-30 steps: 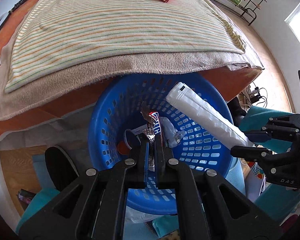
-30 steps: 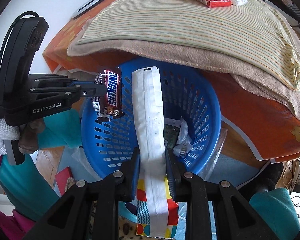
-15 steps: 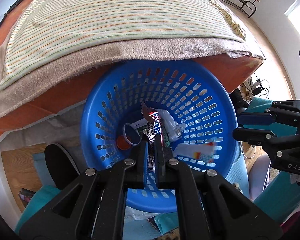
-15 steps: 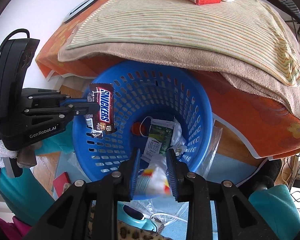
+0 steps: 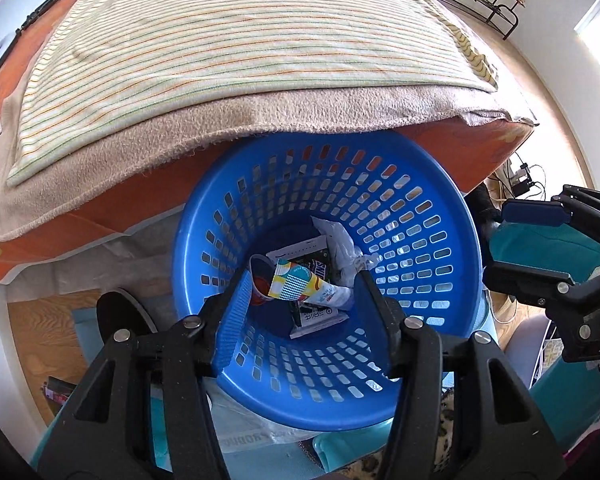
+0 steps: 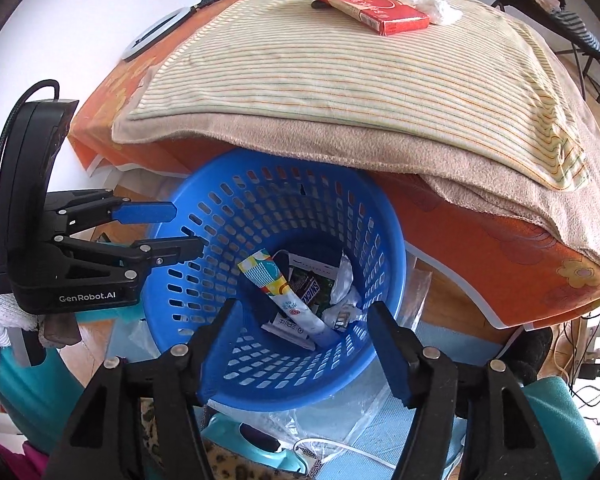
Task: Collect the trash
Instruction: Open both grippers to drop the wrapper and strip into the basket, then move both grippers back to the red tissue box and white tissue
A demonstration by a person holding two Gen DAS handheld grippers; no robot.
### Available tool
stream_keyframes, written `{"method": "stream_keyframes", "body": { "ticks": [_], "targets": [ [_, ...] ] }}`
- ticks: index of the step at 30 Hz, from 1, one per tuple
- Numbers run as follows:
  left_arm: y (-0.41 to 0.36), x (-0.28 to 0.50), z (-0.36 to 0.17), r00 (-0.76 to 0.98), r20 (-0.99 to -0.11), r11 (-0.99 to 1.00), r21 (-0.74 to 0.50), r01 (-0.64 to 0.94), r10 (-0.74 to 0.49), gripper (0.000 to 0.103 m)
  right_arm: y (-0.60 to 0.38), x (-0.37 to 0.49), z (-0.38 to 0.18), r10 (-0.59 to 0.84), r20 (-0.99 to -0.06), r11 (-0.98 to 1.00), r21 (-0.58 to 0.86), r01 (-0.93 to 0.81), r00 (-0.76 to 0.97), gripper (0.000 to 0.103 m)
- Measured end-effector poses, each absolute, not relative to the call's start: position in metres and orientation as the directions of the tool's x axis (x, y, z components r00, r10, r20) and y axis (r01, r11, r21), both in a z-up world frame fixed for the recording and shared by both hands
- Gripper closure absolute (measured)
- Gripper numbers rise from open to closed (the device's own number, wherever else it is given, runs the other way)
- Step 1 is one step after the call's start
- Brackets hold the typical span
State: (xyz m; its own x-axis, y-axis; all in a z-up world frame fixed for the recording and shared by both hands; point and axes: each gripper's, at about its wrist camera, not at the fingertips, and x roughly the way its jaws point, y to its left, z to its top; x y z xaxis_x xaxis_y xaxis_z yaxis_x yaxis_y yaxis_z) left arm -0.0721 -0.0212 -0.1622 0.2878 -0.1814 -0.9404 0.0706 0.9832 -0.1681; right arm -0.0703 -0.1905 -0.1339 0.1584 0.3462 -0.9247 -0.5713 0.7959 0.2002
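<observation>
Below your two grippers sits the blue basket [image 5: 440,216], tucked against the edge of a bed whose striped blanket [image 5: 236,52] hangs over its far rim. Your left gripper [image 5: 302,300] points steeply down into the basket, and its fingers [image 5: 234,320] are opening: they stand well apart, with nothing between them and nothing touching their pads. Your right gripper [image 6: 304,332] hangs over the basket beside it, and its fingers [image 6: 392,352] are opening too, spread wide and empty.

All the trash you can see inside lies on the basket floor. A long wrapper [image 6: 288,300] with a colourful patterned end leans across the pile, its white end lower down. Under it is a dark candy bar wrapper [image 6: 310,290], partly covered. A crumpled white plastic scrap [image 5: 342,248] rests against the wall on the right, a small cup [image 5: 260,276] lies on its side to the left, and a flat printed packet [image 5: 316,318] sits beneath the rest.

Up on the bed, well apart from the basket, a red box [image 6: 370,10] lies flat on the blanket, with a wad of clear plastic [image 6: 432,2] just beside it at its far end.
</observation>
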Motion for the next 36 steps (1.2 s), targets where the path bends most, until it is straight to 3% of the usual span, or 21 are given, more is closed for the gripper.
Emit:
{"method": "stream_keyframes", "body": {
  "ticks": [9, 11, 13, 25, 36],
  "targets": [
    [-0.009, -0.053, -0.135, 0.338, -0.92, 0.98, -0.198, 0.028, -0.196, 0.048, -0.199, -0.06, -0.116, 0.36, -0.909, 0.815, 0.197, -0.545, 0.211, 0.03],
    [-0.005, -0.044, -0.126, 0.355, -0.912, 0.976, -0.217, 0.012, -0.207, 0.048, -0.203, -0.053, -0.108, 0.375, -0.899, 0.82, 0.209, -0.533, 0.225, 0.021],
    [0.0, -0.035, -0.116, 0.371, -0.903, 0.972, -0.234, -0.001, -0.217, 0.048, -0.207, -0.046, -0.098, 0.388, -0.885, 0.826, 0.211, -0.523, 0.255, 0.019],
    [0.016, 0.035, -0.076, 0.469, -0.85, 0.952, -0.3, -0.058, -0.239, 0.048, -0.231, 0.032, -0.043, 0.41, -0.813, 0.874, 0.222, -0.432, 0.413, 0.018],
    [0.015, 0.096, -0.078, 0.478, -0.834, 0.932, -0.354, -0.084, -0.274, 0.048, -0.239, 0.125, -0.027, 0.403, -0.766, 0.901, 0.237, -0.363, 0.501, 0.018]
  ]
}}
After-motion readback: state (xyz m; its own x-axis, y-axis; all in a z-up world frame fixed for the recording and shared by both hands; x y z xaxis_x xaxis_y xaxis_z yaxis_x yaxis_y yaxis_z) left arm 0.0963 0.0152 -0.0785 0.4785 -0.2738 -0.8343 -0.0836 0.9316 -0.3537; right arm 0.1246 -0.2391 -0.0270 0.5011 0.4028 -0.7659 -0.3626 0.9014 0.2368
